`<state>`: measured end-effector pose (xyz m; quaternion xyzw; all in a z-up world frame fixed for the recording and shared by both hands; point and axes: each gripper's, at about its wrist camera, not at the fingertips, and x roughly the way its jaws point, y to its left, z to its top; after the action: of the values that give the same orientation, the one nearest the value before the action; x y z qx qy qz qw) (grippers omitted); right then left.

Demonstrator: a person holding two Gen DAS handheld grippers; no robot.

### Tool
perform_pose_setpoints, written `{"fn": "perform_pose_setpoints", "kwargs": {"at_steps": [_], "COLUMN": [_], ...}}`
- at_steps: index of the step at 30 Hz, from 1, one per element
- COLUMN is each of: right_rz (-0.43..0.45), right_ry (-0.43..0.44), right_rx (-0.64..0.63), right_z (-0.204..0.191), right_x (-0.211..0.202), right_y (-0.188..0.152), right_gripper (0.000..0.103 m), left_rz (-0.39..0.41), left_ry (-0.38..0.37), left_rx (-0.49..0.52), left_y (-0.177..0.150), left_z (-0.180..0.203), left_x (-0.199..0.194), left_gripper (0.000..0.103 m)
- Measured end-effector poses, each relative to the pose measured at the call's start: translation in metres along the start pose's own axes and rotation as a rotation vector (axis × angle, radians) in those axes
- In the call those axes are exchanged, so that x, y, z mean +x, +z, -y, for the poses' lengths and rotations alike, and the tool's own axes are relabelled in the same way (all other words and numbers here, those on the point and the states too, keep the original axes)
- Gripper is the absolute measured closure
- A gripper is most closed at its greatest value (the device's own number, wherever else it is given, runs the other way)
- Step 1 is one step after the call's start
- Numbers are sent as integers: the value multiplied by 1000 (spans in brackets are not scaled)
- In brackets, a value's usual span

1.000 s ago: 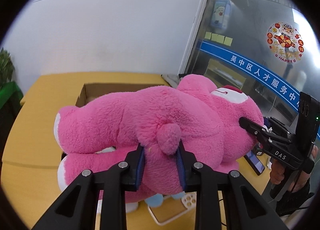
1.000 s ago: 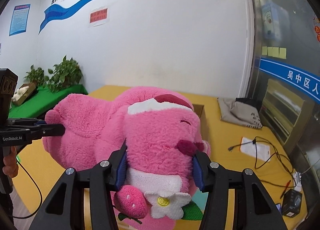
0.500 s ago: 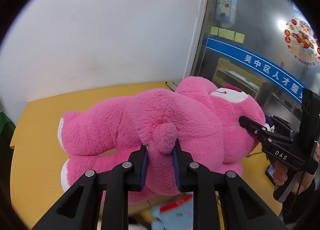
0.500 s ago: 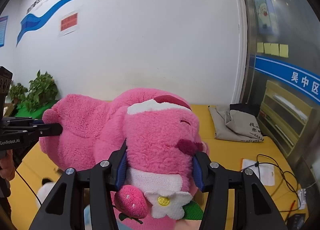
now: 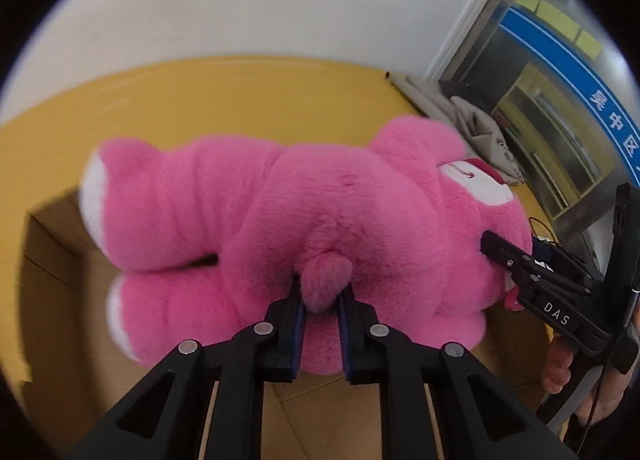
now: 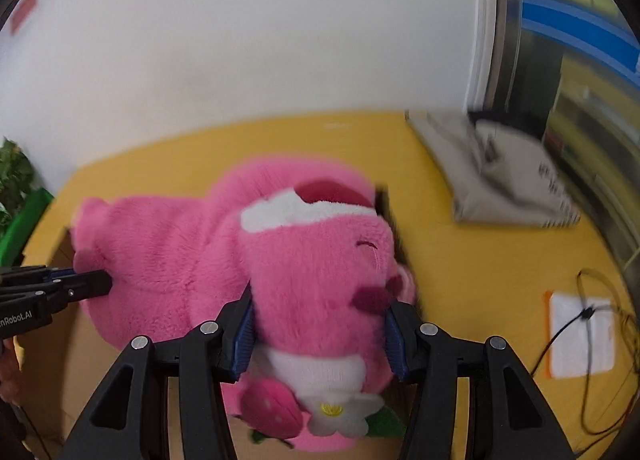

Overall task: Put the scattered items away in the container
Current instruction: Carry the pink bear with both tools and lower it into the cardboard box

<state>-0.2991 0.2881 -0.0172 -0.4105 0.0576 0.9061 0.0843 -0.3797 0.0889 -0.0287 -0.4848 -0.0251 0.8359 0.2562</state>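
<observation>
A big pink plush bear (image 5: 304,220) lies on its side, held between both grippers over an open cardboard box (image 5: 52,244). My left gripper (image 5: 322,300) is shut on the bear's small tail and rump. My right gripper (image 6: 318,320) is shut on the bear's head (image 6: 320,260), its blue pads pressed into the fur. The right gripper also shows at the right of the left wrist view (image 5: 536,284), and the left gripper shows at the left of the right wrist view (image 6: 60,288). The bear hides most of the box, whose brown floor (image 6: 52,360) shows below it.
The box sits on a yellow table (image 5: 240,100) against a white wall. A grey cloth bag (image 6: 504,176) lies at the table's far right. A white paper with a black cable (image 6: 580,336) lies at the right. Green plants (image 6: 16,180) stand far left.
Both grippers have carried the bear forward and tipped downward; the box now lies under it, and the items seen beneath it earlier are out of view.
</observation>
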Motion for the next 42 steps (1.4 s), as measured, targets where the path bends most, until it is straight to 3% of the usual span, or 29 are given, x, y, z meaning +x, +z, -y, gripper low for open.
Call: {"fn": "perform_pose_setpoints", "kwargs": {"at_steps": [8, 13, 16, 19, 21, 22, 23, 25, 27, 28, 29, 32, 35, 38, 40, 42], "right_rz": [2, 8, -37, -80, -55, -43, -35, -45, -58, -45, -36, -23, -41, -54, -74, -73], "right_ry": [-3, 81, 62, 40, 47, 53, 61, 95, 90, 89, 91, 93, 121, 131, 100, 81], "right_rx": [-26, -27, -32, -10, -14, -22, -41, -88, -140, -151, -151, -141, -129, -117, -103, -62], "right_z": [-4, 0, 5, 14, 17, 17, 15, 9, 1, -2, -4, -5, -3, -2, -3, 2], "right_x": [-25, -41, -21, 1, 1, 0, 1, 9, 19, 19, 17, 4, -17, -22, -6, 6], "right_y": [-7, 0, 8, 9, 8, 9, 10, 11, 6, 4, 3, 6, 8, 8, 6, 5], "right_gripper": [44, 44, 38, 24, 11, 7, 3, 4, 16, 19, 29, 48, 50, 49, 47, 39], "left_rz": [43, 93, 98, 87, 64, 46, 31, 11, 8, 1, -2, -18, -10, -1, -42, -46], "left_ry": [57, -8, 57, 44, 52, 65, 80, 40, -21, -42, -24, 41, -57, -1, 42, 26], "left_rx": [57, 13, 14, -50, -63, -66, -76, -124, -105, -68, -20, 103, 122, 155, 103, 71], "left_y": [-6, -9, -2, 3, 7, 8, 9, 9, 7, 7, 6, 0, -6, -3, 1, 1], "left_z": [5, -12, -16, -29, -35, -37, -41, -50, -47, -40, -30, -2, 11, 24, 14, 2], "left_x": [-28, -61, -58, -46, -32, -25, -18, -8, -8, -10, -14, -26, -46, -44, -24, -16], "left_gripper": [89, 89, 89, 88, 65, 44, 33, 32, 56, 77, 88, 102, 103, 103, 103, 102]}}
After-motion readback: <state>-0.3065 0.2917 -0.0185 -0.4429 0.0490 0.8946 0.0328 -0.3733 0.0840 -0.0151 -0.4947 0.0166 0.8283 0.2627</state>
